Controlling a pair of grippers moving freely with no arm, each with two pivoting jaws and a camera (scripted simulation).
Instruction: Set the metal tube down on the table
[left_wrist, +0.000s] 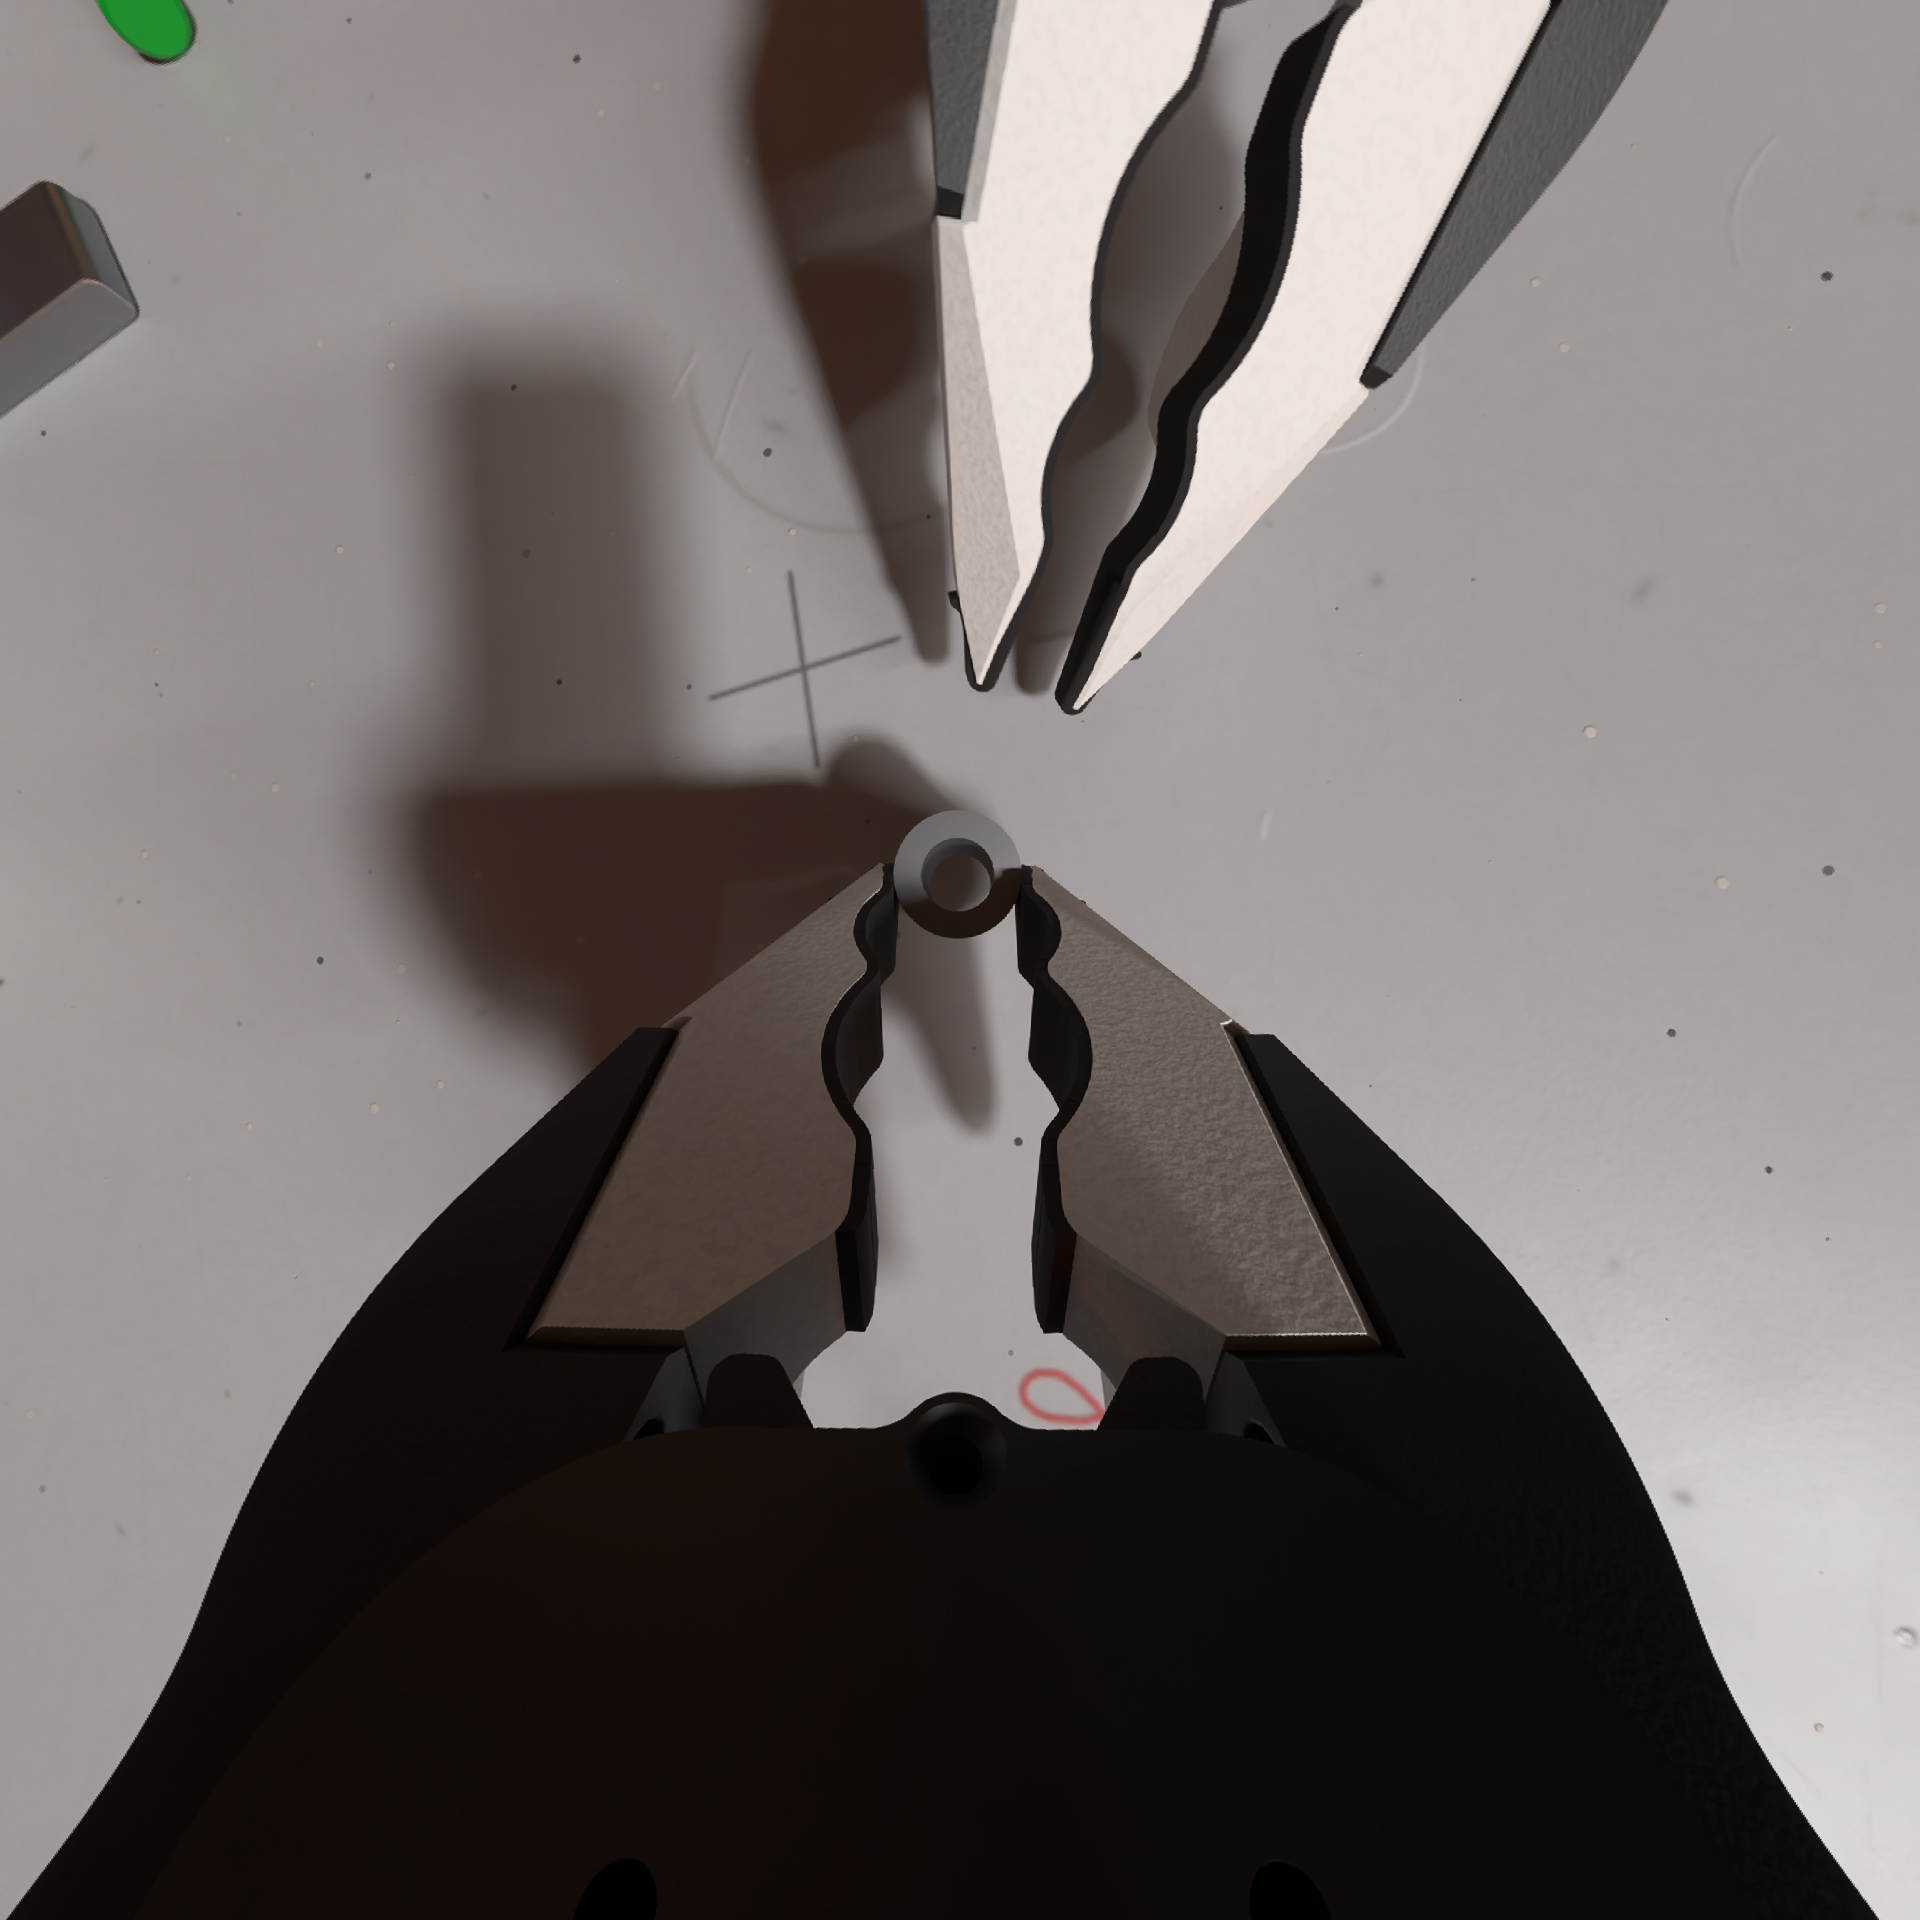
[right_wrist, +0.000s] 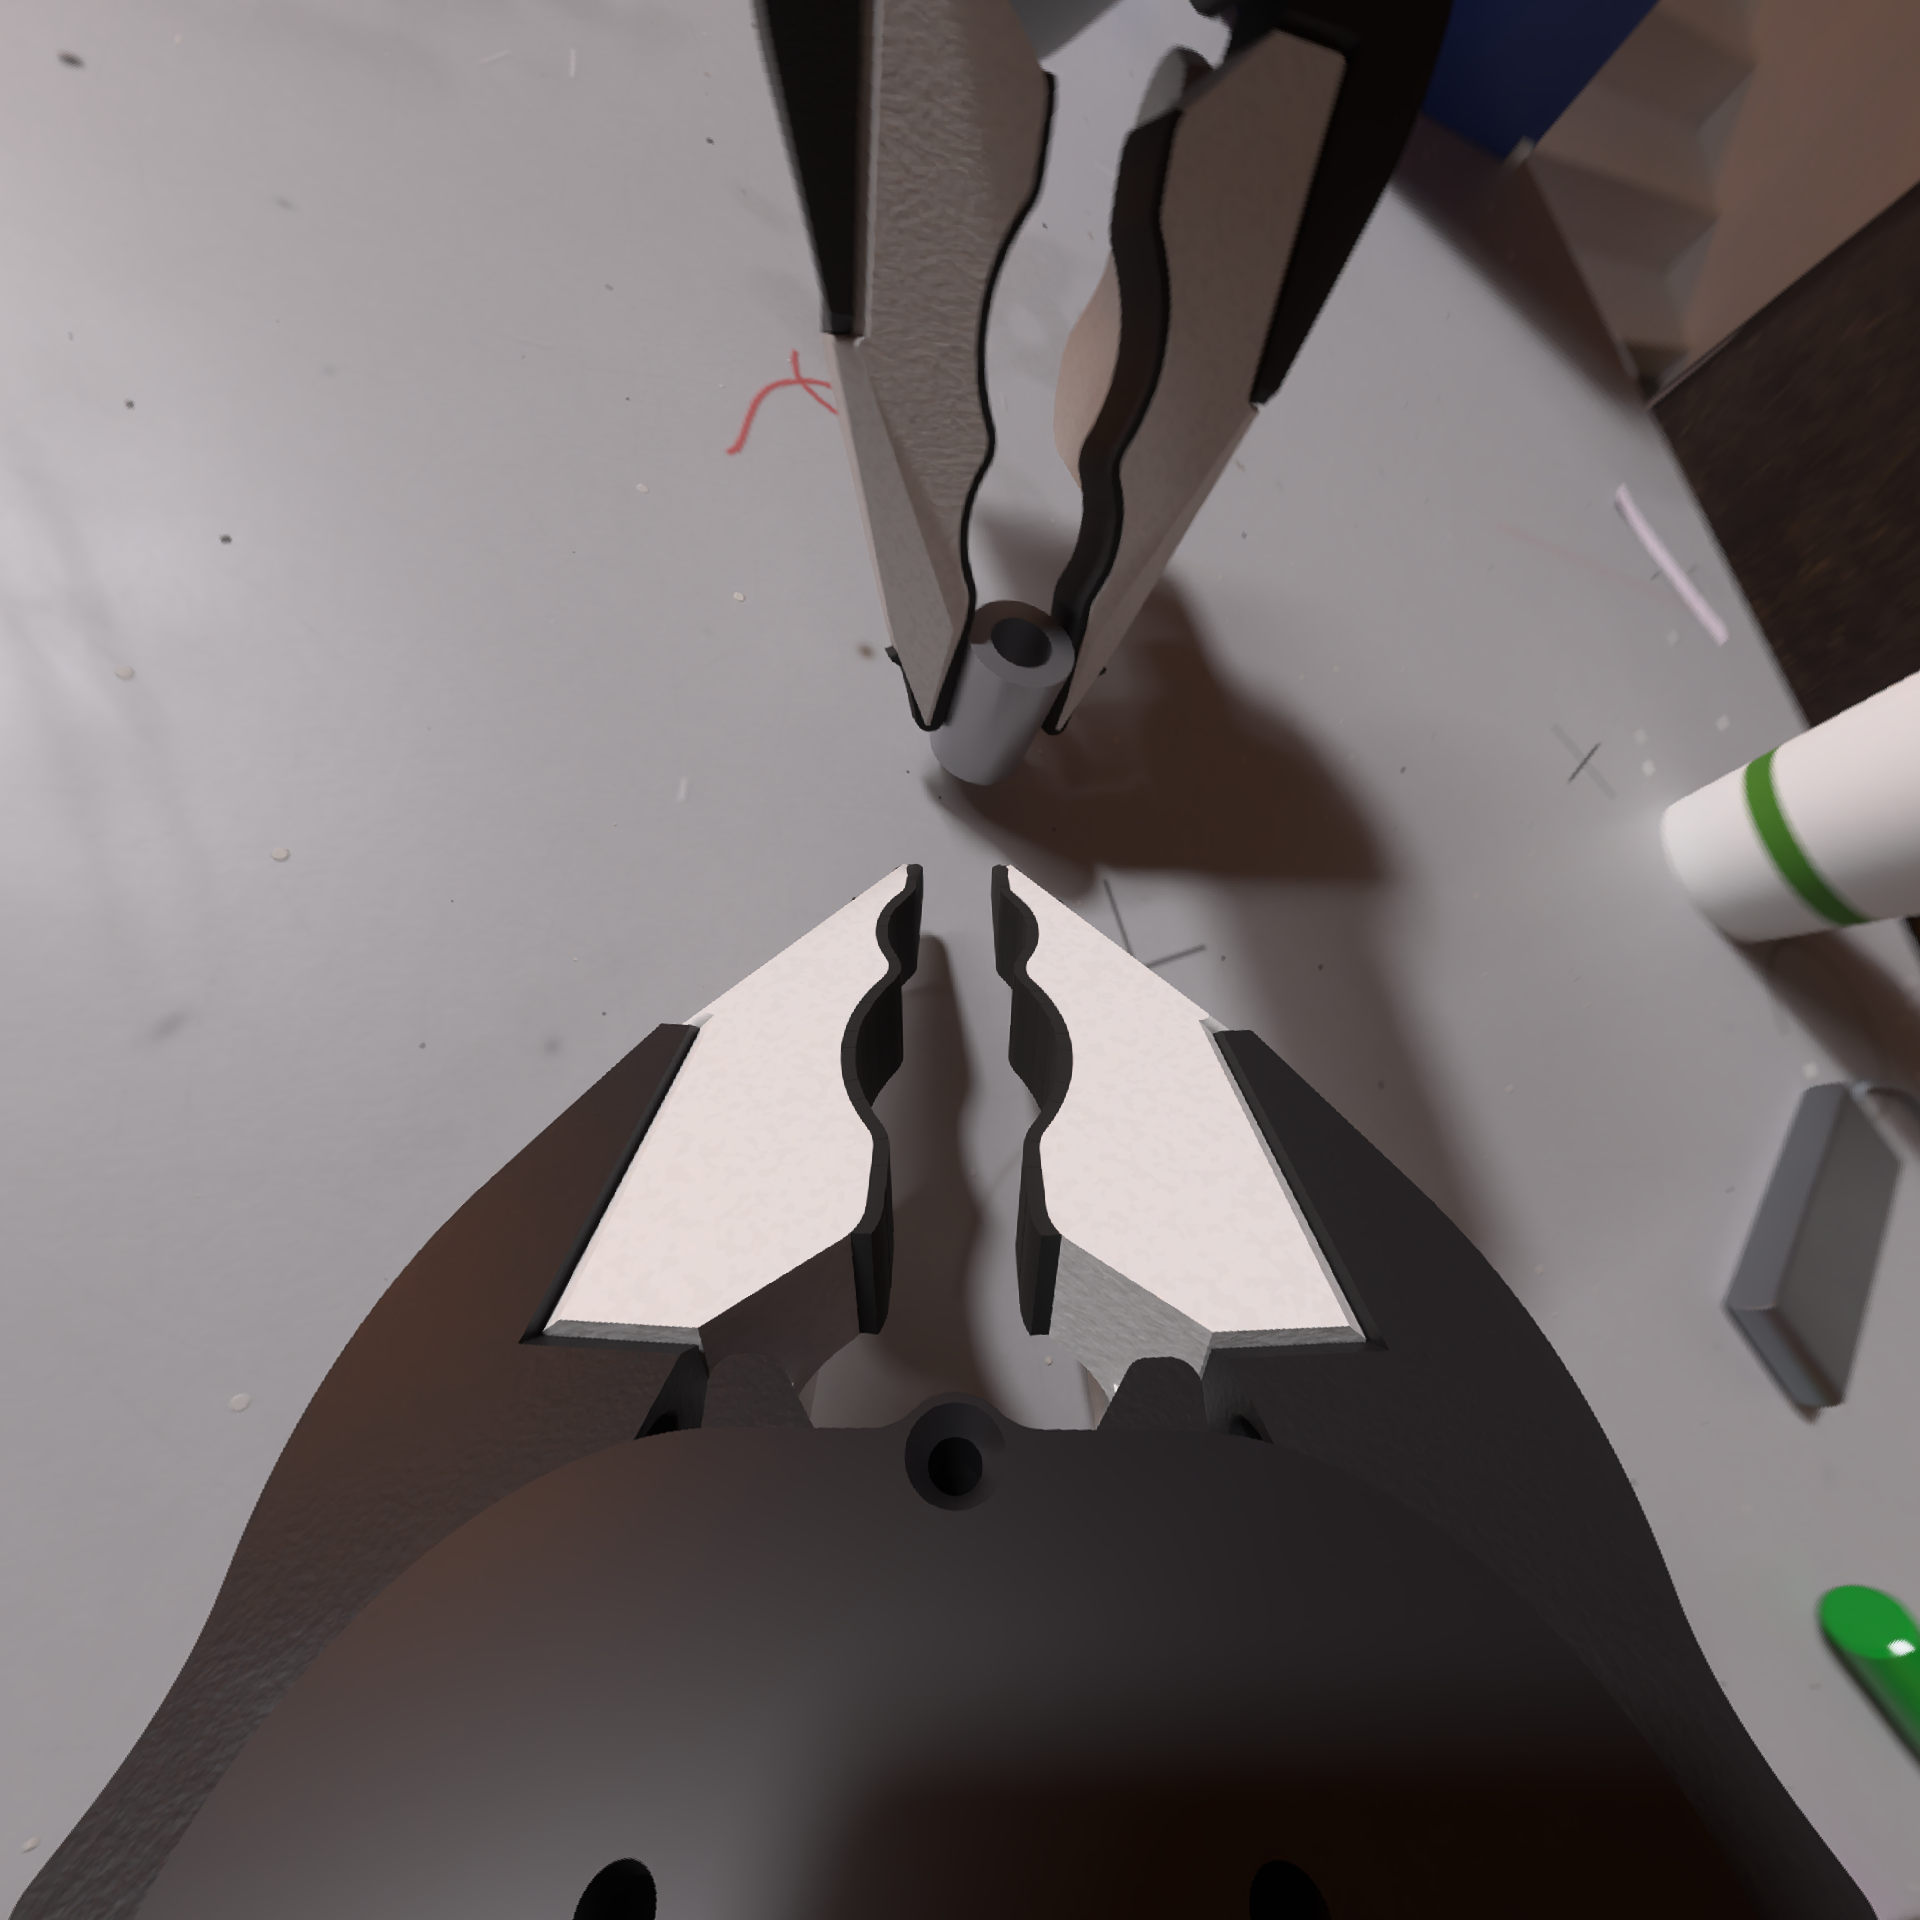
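Observation:
A short grey metal tube (left_wrist: 956, 878) stands nearly upright between my left gripper's fingertips, seen end-on in the left wrist view. In the right wrist view the tube (right_wrist: 1003, 707) is pinched by the left gripper (right_wrist: 1003, 717), its lower end at or just above the grey table (right_wrist: 416, 727). My left gripper (left_wrist: 956, 883) is shut on the tube. My right gripper (right_wrist: 956, 878) is empty, its jaws a narrow gap apart, just short of the tube. It also shows in the left wrist view (left_wrist: 1029, 686), pointing down beyond the tube.
A white cylinder with a green band (right_wrist: 1808, 831), a grey block (right_wrist: 1808, 1247) and a green object (right_wrist: 1875, 1683) lie at the right. The grey block (left_wrist: 52, 291) and green object (left_wrist: 145, 26) also show in the left wrist view. Brown furniture (right_wrist: 1787, 343) borders the table.

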